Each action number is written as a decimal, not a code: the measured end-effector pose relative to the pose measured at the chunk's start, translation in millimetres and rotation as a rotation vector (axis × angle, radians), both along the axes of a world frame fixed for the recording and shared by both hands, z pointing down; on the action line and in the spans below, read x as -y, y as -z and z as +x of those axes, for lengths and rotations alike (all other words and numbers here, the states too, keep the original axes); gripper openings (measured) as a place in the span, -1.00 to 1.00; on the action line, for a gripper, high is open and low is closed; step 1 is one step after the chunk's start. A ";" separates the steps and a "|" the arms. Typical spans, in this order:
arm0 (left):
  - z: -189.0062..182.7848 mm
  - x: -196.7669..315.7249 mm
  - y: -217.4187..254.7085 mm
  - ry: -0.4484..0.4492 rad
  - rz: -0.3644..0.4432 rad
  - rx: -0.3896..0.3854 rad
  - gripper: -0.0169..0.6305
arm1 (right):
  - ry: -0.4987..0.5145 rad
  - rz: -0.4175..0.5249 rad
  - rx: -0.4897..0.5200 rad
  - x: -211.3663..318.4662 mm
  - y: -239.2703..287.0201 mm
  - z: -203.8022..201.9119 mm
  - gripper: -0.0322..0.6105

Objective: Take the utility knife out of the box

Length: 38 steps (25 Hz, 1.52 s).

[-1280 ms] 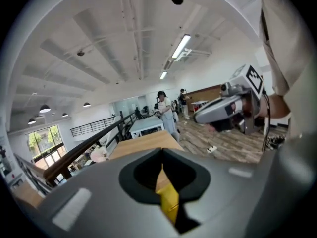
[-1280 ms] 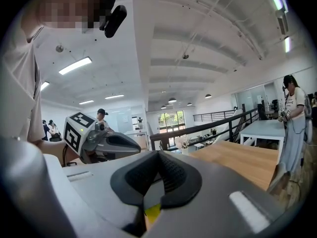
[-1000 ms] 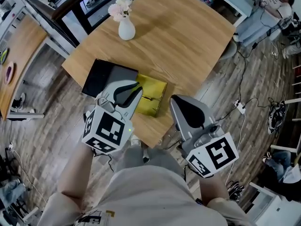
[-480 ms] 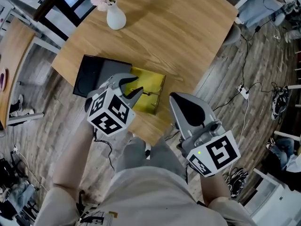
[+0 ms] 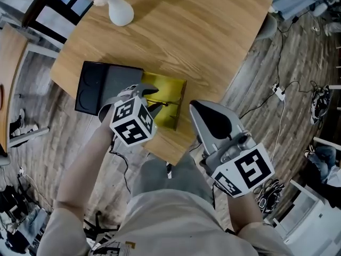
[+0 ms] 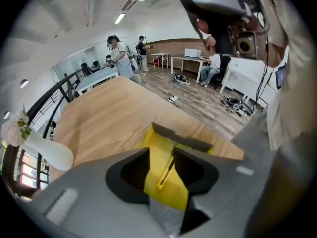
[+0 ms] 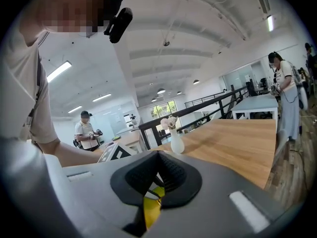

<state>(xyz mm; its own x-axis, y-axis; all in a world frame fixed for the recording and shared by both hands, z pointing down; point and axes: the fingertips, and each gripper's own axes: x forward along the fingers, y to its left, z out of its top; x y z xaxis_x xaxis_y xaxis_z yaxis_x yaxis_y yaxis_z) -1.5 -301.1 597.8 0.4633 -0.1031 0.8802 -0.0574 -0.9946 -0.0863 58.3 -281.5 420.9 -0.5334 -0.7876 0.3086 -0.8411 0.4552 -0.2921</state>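
Note:
A yellow box (image 5: pixel 166 97) lies open near the wooden table's (image 5: pixel 186 31) front edge. In the left gripper view its yellow inside (image 6: pixel 157 148) holds the slim yellow utility knife (image 6: pixel 166 171), which lies flat. My left gripper (image 5: pixel 152 97) points steeply down over the box's left part. Its jaws are opening (image 6: pixel 161 155), and the knife shows below the gap, untouched by the pads. My right gripper (image 5: pixel 193 107) hovers off the box's right side at the table edge, its jaw tips together (image 7: pixel 158 155) and nothing held.
A black lid or tray (image 5: pixel 101 84) lies against the box's left side. A white vase with pale flowers (image 5: pixel 120 12) stands at the table's far left. Cables (image 5: pixel 277 92) run over the floor to the right. People (image 6: pixel 118 53) stand by desks in the background.
My left gripper has dropped toward the yellow box and tipped downward, and its jaws have spread apart. The right gripper has sunk a little and stays shut.

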 end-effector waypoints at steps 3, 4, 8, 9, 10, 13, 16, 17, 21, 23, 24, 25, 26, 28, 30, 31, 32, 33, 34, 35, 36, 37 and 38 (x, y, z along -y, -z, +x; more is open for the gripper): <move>5.0 -0.8 -24.5 -0.046 -0.026 0.042 -0.47 | -0.010 -0.013 0.004 8.8 -13.3 6.3 -0.90; 7.2 -1.5 -31.0 -0.060 -0.035 0.051 -0.46 | -0.013 -0.018 0.005 11.3 -17.5 8.6 -0.90; 9.9 -6.7 -54.0 -0.135 -0.042 0.122 -0.46 | -0.032 -0.035 0.013 15.6 -30.4 16.9 -0.90; 9.5 -8.7 -59.6 -0.158 -0.041 0.147 -0.46 | -0.038 -0.039 0.016 15.8 -33.1 19.1 -0.90; 9.6 -11.1 -64.6 -0.178 -0.045 0.167 -0.46 | -0.043 -0.044 0.020 16.2 -35.9 21.2 -0.90; 10.9 -19.9 -78.1 -0.233 -0.065 0.210 -0.46 | -0.058 -0.056 0.030 17.6 -44.0 26.7 -0.90; 12.5 -28.8 -90.0 -0.274 -0.081 0.239 -0.46 | -0.073 -0.063 0.037 18.5 -49.4 30.4 -0.90; 13.1 -30.7 -93.7 -0.283 -0.085 0.248 -0.46 | -0.078 -0.064 0.039 18.5 -50.8 31.7 -0.90; 13.1 -32.0 -108.5 -0.308 -0.084 0.305 -0.46 | -0.091 -0.075 0.045 16.9 -57.8 38.5 -0.90; 11.8 -32.7 -114.9 -0.312 -0.093 0.333 -0.46 | -0.096 -0.081 0.048 15.3 -61.9 41.6 -0.90; 11.5 -33.3 -117.3 -0.311 -0.101 0.341 -0.46 | -0.098 -0.083 0.051 14.6 -63.7 42.9 -0.90; 11.0 -33.7 -119.6 -0.311 -0.106 0.348 -0.46 | -0.101 -0.086 0.054 13.9 -65.3 43.9 -0.90; 10.1 -33.9 -122.0 -0.312 -0.109 0.356 -0.46 | -0.103 -0.088 0.058 13.4 -66.8 44.7 -0.90; 7.6 -33.9 -127.4 -0.315 -0.111 0.371 -0.46 | -0.108 -0.093 0.064 12.6 -69.8 46.3 -0.90; 6.1 -33.9 -130.6 -0.308 -0.122 0.375 -0.47 | -0.113 -0.096 0.067 11.7 -72.7 48.0 -0.90; 6.1 -33.3 -130.8 -0.301 -0.129 0.371 -0.48 | -0.114 -0.098 0.067 11.2 -74.1 48.8 -0.90; 6.4 -32.3 -130.7 -0.294 -0.134 0.366 -0.50 | -0.116 -0.099 0.067 10.8 -75.6 49.6 -0.90; 6.8 -31.1 -130.6 -0.289 -0.137 0.362 -0.51 | -0.118 -0.102 0.066 10.4 -77.1 50.2 -0.90; 7.3 -30.1 -130.5 -0.286 -0.138 0.359 -0.59 | -0.120 -0.105 0.065 10.1 -78.6 50.6 -0.90; 7.5 -29.6 -130.7 -0.285 -0.139 0.357 -0.69 | -0.121 -0.108 0.065 9.8 -80.0 50.9 -0.90; 7.6 -29.3 -130.9 -0.285 -0.140 0.356 -0.72 | -0.123 -0.111 0.064 9.5 -81.2 51.0 -0.90; 7.6 -29.1 -131.2 -0.284 -0.142 0.356 -0.72 | -0.124 -0.113 0.064 9.2 -82.0 51.1 -0.90; 7.7 -28.9 -131.4 -0.282 -0.143 0.356 -0.73 | -0.125 -0.115 0.064 8.9 -82.6 51.3 -0.90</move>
<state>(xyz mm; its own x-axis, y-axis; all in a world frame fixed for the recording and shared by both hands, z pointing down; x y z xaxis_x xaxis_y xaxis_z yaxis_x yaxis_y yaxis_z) 6.2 -272.2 729.2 0.1231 0.1173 0.9854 0.2253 -0.9704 0.0873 109.6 -290.4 503.6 -0.4549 -0.8105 0.3690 -0.8671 0.3087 -0.3910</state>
